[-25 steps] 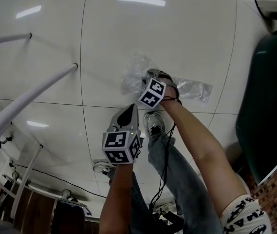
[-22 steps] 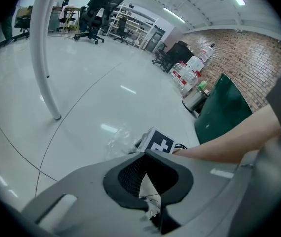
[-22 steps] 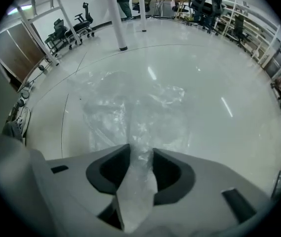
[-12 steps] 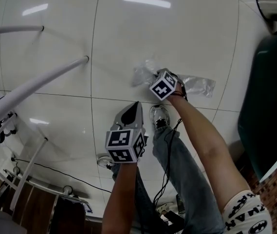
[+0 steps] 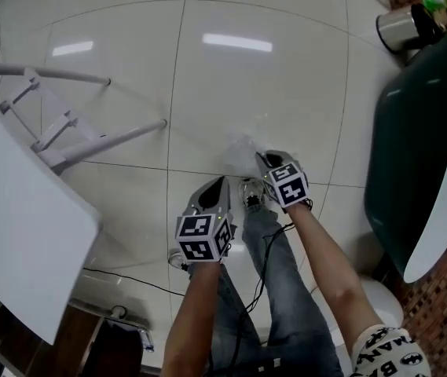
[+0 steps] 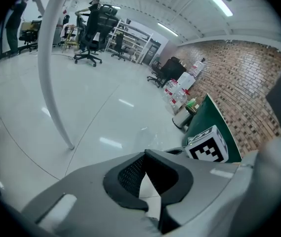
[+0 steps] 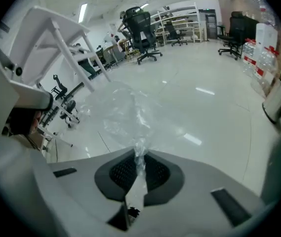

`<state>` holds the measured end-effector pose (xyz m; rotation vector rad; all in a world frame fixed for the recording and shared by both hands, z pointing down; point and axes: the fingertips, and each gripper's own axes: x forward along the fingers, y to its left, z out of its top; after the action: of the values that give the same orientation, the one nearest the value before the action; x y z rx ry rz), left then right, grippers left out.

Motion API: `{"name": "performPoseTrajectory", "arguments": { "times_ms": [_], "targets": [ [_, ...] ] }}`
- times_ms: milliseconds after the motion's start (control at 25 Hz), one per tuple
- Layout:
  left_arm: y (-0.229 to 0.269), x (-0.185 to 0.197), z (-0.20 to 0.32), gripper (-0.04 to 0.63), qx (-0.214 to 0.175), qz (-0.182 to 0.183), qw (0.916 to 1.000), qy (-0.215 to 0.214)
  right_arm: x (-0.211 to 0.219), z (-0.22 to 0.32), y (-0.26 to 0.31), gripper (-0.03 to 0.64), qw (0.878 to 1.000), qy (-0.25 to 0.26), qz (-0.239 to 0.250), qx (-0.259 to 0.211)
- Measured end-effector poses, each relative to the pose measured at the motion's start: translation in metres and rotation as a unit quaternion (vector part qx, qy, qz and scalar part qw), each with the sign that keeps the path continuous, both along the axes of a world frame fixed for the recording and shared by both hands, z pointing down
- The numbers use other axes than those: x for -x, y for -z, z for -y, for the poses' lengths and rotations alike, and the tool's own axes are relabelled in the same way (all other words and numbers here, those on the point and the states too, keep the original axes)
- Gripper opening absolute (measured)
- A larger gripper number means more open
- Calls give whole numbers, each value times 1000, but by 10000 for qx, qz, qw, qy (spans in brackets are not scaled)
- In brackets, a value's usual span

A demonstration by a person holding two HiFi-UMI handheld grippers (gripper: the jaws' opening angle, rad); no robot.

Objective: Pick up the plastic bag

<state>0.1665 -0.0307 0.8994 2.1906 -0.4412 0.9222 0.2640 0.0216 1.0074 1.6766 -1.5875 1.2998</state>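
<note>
The clear plastic bag (image 5: 243,149) is crumpled and hangs bunched over the white tiled floor, just past my right gripper (image 5: 264,162). In the right gripper view the bag (image 7: 125,110) fans out ahead, and its gathered neck runs between the jaws of my right gripper (image 7: 139,154), which is shut on it. My left gripper (image 5: 217,184) is beside it to the left and a little nearer to me, pointing at the floor. Its jaws meet at the tips with nothing in them (image 6: 146,154).
A white table (image 5: 27,234) with slanted legs (image 5: 105,138) stands at the left. A dark green white-rimmed object (image 5: 419,148) fills the right side, with a metal bin (image 5: 400,28) beyond it. A black cable (image 5: 121,277) lies on the floor by the person's shoe (image 5: 252,195).
The right gripper closed on the bag, which lay spread on the floor, and raised it; the bag is now bunched. Both grippers and the head view have risen from the floor.
</note>
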Motion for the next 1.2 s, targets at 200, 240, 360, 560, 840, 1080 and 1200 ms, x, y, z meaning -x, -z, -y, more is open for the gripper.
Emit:
{"name": "performPoseTrajectory", "arguments": {
  "times_ms": [200, 240, 360, 560, 840, 1080, 1200],
  "targets": [
    [104, 0, 1, 0, -227, -197, 9993, -227, -2, 15, 146, 14, 9965, -421, 44, -719],
    [126, -1, 2, 0, -312, -270, 9989, -224, -4, 21, 175, 14, 9948, -426, 40, -925],
    [188, 2, 6, 0, -635, -485, 9966, -180, -7, 35, 260, 14, 9875, -367, 39, -1536],
    [292, 53, 22, 0, -1044, -735, 9917, 123, 19, 45, 400, 14, 9730, -374, 36, -2279],
    [410, 156, 69, 0, -1899, -1051, 9670, 1333, 69, 86, 543, 14, 9447, 142, 95, -3275],
    [462, 263, 71, 0, -2315, -1137, 9382, 2307, 138, 101, 601, 14, 9312, 769, 71, -3563],
    [476, 308, 75, 0, -2471, -1064, 9243, 2708, 176, 114, 628, 12, 9193, 1092, 77, -3781]
  ]
}}
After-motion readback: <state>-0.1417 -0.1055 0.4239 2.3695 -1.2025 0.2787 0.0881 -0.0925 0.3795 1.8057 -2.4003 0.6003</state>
